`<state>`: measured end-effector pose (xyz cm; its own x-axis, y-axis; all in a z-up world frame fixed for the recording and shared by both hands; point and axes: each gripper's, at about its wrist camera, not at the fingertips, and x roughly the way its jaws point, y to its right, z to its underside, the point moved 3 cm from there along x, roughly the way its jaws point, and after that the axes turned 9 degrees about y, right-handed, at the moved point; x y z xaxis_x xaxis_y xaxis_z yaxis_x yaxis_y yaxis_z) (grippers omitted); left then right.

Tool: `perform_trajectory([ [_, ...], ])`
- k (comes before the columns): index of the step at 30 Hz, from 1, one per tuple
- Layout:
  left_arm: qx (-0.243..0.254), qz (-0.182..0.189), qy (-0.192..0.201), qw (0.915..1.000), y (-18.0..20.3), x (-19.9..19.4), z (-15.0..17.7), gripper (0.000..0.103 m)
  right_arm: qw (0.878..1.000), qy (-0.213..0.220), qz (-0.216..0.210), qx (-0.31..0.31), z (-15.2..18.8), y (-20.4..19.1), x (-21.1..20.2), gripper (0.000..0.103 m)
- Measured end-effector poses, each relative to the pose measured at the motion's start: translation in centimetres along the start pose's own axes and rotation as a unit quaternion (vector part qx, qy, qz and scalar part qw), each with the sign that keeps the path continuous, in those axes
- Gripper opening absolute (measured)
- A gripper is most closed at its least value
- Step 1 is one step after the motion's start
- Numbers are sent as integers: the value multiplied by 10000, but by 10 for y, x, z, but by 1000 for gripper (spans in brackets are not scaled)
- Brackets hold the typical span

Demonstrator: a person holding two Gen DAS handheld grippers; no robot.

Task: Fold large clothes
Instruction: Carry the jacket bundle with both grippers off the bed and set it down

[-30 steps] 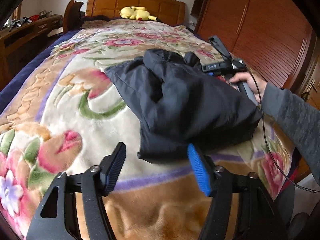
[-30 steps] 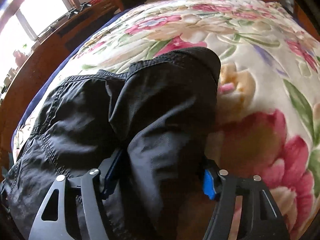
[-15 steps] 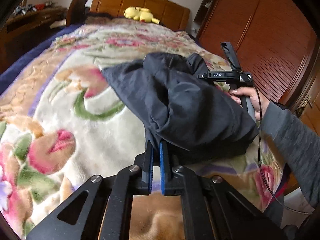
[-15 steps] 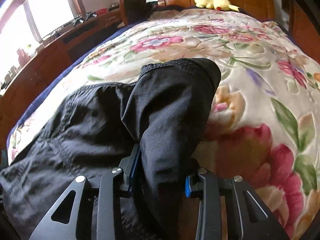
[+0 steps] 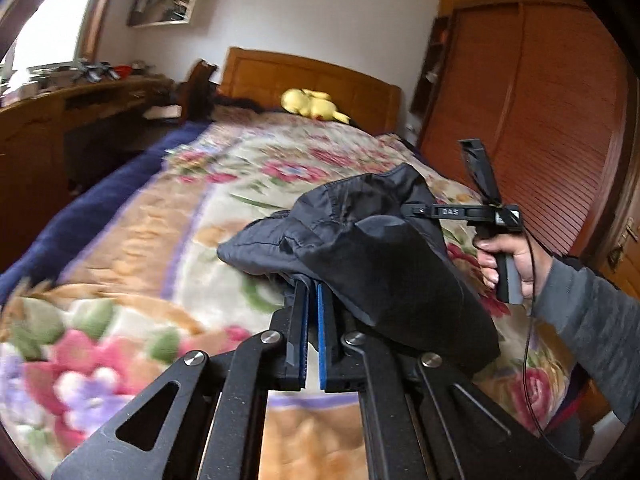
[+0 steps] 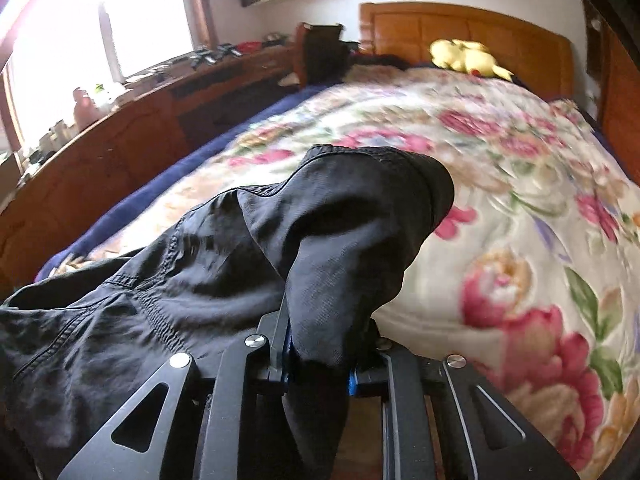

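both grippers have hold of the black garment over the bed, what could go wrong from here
The left gripper pinches only a thin edge of the black garment, so it could slip free. The right gripper has just closed on a thick bunch, and layers may shift. The dangling cable could snag.

Black garment [image 5: 384,256] is lying on a cream blanket [image 5: 208,216] blooming with pink flowers and green leaves; yellow plush toy [image 5: 310,105] is sitting against an orange-brown headboard [image 5: 320,76]
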<state>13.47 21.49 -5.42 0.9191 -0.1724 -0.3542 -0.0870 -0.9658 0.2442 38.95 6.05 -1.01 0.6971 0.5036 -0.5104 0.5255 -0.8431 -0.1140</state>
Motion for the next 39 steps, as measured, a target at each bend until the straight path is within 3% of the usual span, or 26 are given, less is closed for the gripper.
perform_trajectory([
  [8, 141, -761, 429, 9961, -80, -69, -35, 4, 9970, 278, -557, -453, -40, -114, 18, 18],
  [15, 249, -1786, 709, 9811, -164, -130, -63, 4, 9896, 486, -1115, -765, -70, -229, 39, 18],
  [19, 140, -2383, 637, 9690, -219, -157, -53, 4, 9856, 373, -1460, -769, -71, -289, 57, 20],
  [22, 219, -2995, -20, 9539, -257, -152, -21, 4, 9847, -274, -1498, -848, -50, -317, 90, 24],
  [25, -118, -3088, -353, 9504, -284, -155, 13, 4, 9781, -826, -1510, -1169, -17, -327, 118, 31],
  [27, -264, -3098, -346, 9498, -289, -164, 26, 4, 9774, -806, -1285, -1474, -1, -327, 119, 31],
  [30, -263, -3023, -191, 9526, -280, -174, 31, 6, 9753, -702, -1215, -1706, 8, -329, 106, 42],
  [34, -157, -2892, 155, 9570, -253, -194, 20, 32, 9713, -544, -1404, -1840, 13, -337, 80, 45],
  [37, -167, -2701, 300, 9622, -240, -196, 3, 42, 9715, -399, -1515, -1776, 19, -326, 52, 47],
  [39, -121, -2651, 406, 9633, -227, -196, -4, 59, 9727, -330, -1548, -1699, 14, -316, 38, 48],
])
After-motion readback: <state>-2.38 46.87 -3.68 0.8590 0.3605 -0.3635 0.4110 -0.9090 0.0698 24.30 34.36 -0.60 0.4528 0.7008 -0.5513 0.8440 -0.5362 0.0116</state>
